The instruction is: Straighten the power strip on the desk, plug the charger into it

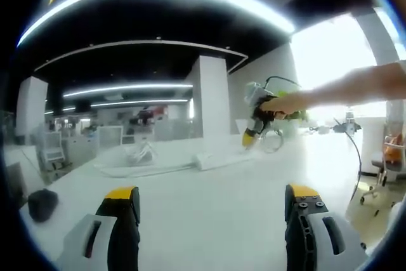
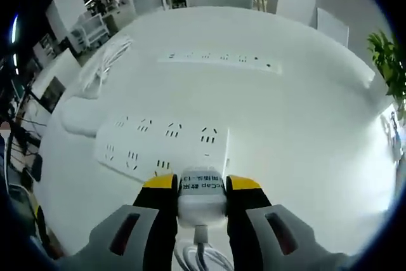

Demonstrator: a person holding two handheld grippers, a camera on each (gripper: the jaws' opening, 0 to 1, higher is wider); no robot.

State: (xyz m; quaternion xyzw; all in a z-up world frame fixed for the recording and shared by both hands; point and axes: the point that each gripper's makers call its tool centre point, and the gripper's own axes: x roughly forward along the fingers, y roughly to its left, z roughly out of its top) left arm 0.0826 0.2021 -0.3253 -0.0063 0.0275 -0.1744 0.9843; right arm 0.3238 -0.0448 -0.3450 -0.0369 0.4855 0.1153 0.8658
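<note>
My right gripper (image 2: 202, 185) is shut on a white charger (image 2: 202, 200), whose cable (image 2: 202, 253) trails back between the jaws. Just ahead of the charger lies a wide white power strip (image 2: 162, 144) with several sockets facing up; the charger hangs near its close right corner. In the left gripper view the same strip (image 1: 206, 160) lies far across the white desk (image 1: 209, 214). The right gripper (image 1: 250, 136) hovers beside the strip, held by a person's outstretched arm (image 1: 355, 87). My left gripper (image 1: 212, 204) stands open and low over the desk, holding nothing.
A second, long thin power strip (image 2: 222, 60) lies further back. A coiled white cable (image 2: 104, 61) rests at the left. A black object (image 1: 41, 204) sits at the desk's left edge. A green plant (image 2: 388, 61) and an office chair (image 1: 384, 169) stand beyond the right side.
</note>
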